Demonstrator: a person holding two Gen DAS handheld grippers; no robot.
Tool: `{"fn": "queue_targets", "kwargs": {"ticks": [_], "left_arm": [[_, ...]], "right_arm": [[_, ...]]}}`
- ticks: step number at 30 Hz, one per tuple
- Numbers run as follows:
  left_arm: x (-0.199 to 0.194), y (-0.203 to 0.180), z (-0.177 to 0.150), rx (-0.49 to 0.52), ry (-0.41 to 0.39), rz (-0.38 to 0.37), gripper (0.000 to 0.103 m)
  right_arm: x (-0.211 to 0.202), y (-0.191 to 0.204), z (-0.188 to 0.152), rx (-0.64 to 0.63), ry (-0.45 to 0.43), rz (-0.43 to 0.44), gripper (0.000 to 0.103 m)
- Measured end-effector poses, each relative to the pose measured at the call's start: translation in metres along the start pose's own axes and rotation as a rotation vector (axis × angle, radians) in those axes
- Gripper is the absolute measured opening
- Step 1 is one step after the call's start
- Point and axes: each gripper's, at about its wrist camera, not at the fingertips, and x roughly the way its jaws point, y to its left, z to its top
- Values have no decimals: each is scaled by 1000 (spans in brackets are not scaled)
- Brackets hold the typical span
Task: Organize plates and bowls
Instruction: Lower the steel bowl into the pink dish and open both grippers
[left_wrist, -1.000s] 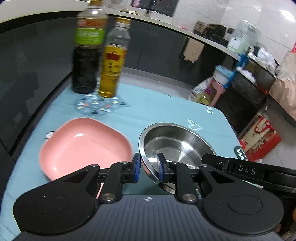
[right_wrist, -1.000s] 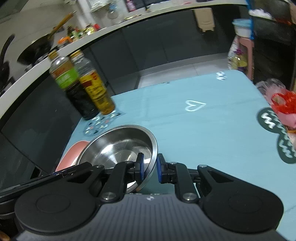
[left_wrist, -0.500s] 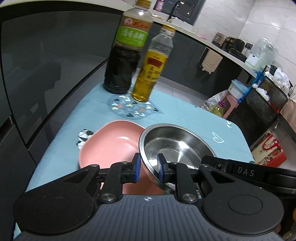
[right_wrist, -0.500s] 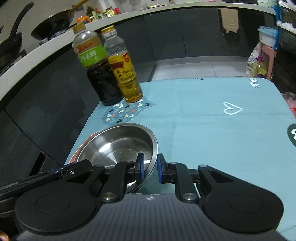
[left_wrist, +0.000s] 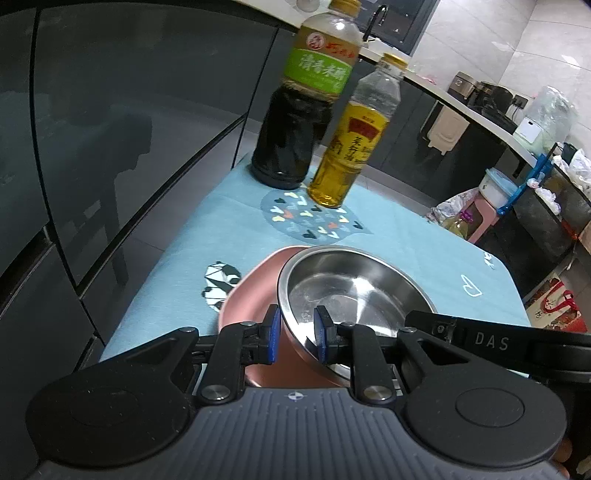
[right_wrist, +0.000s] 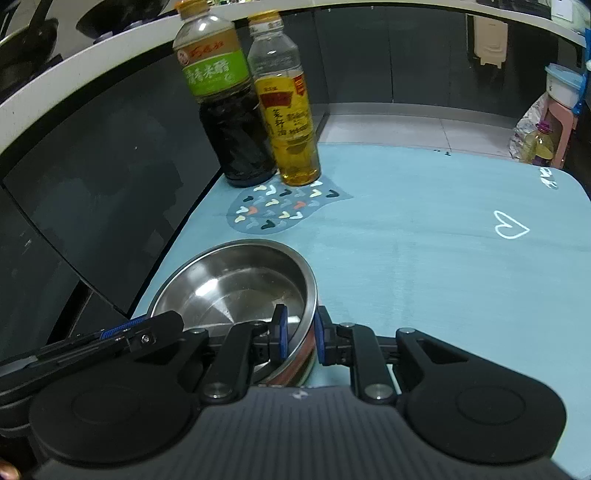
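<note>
While the steel bowl (left_wrist: 354, 288) hangs over the pink plate (left_wrist: 255, 299), the step in hand looks like stacking: bowl onto plate. In the left wrist view the bowl covers the plate's right part, with only the plate's left edge and near side showing; whether the bowl's base already touches the plate cannot be told, since the underside is hidden. Both tools carry it. The left gripper (left_wrist: 295, 334) has its blue pads pinched narrowly on the bowl's near-left rim, and the right gripper (right_wrist: 298, 334) is clamped on the near-right rim (one pad inside the wall, one outside).

The next move, as I judge it, calls for settling the bowl down level and centred in the plate's hollow, then letting both rims go together, so the bowl does not tip or drag the plate sideways.

Beyond the pair, on the blue tablecloth (right_wrist: 424, 258), a dark vinegar bottle (right_wrist: 229, 118) and a yellow oil bottle (right_wrist: 291, 122) stand side by side at the far left corner, well apart from the stack. A dark cabinet front (left_wrist: 110, 129) runs just past the table's left edge.
</note>
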Motion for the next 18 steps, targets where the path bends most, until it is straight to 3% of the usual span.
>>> {"fn": "queue_targets", "kwargs": {"ticks": [18], "left_arm": [[14,15,-3,-5,45,4,18]], "right_arm": [[21,10,0,-5,53,-20,0]]}}
